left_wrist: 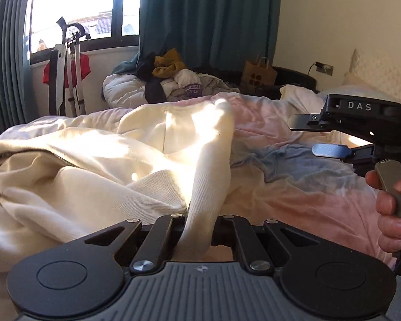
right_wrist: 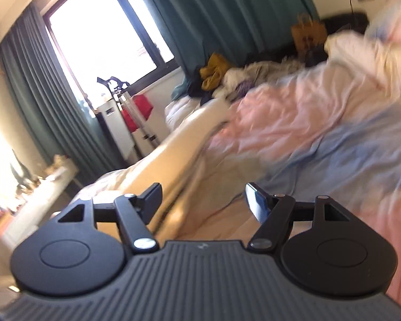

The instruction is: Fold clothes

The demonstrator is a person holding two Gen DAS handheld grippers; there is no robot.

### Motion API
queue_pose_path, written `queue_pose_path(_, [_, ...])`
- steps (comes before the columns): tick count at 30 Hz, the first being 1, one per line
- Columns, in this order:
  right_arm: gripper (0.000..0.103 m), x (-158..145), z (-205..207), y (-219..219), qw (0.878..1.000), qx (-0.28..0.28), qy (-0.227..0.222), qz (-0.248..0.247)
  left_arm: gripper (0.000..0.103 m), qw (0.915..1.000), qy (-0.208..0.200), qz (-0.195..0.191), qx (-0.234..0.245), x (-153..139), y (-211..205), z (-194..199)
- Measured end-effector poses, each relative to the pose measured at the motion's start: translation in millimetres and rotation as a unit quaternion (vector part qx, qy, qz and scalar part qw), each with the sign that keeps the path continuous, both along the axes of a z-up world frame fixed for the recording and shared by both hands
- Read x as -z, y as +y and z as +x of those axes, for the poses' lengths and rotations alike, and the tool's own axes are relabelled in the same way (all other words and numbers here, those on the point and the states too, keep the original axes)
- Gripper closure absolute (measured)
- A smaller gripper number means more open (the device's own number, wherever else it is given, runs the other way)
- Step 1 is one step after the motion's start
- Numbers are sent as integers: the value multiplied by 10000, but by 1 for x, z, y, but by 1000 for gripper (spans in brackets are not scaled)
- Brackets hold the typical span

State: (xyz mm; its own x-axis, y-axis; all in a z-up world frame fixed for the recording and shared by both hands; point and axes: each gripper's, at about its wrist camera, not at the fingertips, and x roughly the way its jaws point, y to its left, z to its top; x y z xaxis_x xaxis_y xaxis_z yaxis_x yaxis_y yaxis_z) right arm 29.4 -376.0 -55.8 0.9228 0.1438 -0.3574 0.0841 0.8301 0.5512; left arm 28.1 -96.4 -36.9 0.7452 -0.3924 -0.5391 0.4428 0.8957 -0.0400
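Left gripper [left_wrist: 199, 230] clenched on a ribbed strip of the cream garment [left_wrist: 93, 160], the strip rising from between its fingers toward the garment's sunlit fold. Garment lies rumpled on the bed [left_wrist: 294, 192], over the pink-and-blue cover, on the window [left_wrist: 74, 5] side of it. Right gripper [left_wrist: 304, 136] hangs over the cover on the far side of the garment from the window, jaws apart with nothing between them, a hand [left_wrist: 390, 208] round its grip. Right wrist view is blurred: right gripper [right_wrist: 203, 200] released above the cover, with what looks like the garment's edge [right_wrist: 173, 165] below its fingers, not touching as far as can be told. Beyond the garment, a clothes pile [left_wrist: 173, 80] under the teal curtain [left_wrist: 208, 18], a paper bag [left_wrist: 259, 75] beside the pile. A white stand [left_wrist: 66, 80] with something red below the window.
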Motion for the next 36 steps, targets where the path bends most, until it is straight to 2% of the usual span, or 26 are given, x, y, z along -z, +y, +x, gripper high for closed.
queue_pose_path(4, [30,5,15,-16,9958,-84,311,857,96,9999,20,114,106,12,2,-3])
queue_pose_path(6, [30,6,32,-24,9919,-10,439,1193,95,9998,75,43,166,18,5,-2])
queue_pose_path(11, [30,31,106,-38,9795,108,926,1785,95,9988,349,-237,257,37,13,5])
queue_pose_path(13, [35,41,136,-44,9729,154,1119,2019,95,9987,333,-225,312,41,13,4])
queue_pose_path(17, [46,72,180,-45,9716,354,1368,1900,94,9980,373,-335,388,45,13,9])
queue_pose_path(19, [56,74,185,-48,9739,340,1233,1872,94,9972,431,-429,437,48,14,14])
queue_pose_path(21, [73,75,190,-50,9761,326,1099,1844,94,9963,480,-506,501,52,14,21])
queue_pose_path(24, [91,77,197,-53,9791,305,897,1802,94,9948,548,-628,581,59,12,31])
queue_pose_path(28, [96,80,207,-57,9823,276,627,1744,94,9930,545,-746,738,65,12,35])
queue_pose_path(31, [97,67,203,-61,9831,328,294,1775,92,9921,487,-840,792,65,13,33])
queue_pose_path(33, [97,53,198,-65,9824,360,119,1829,83,9914,426,-876,875,63,13,30])
queue_pose_path(36, [97,31,185,-70,9822,394,-216,1825,76,9898,277,-961,1014,63,13,26])
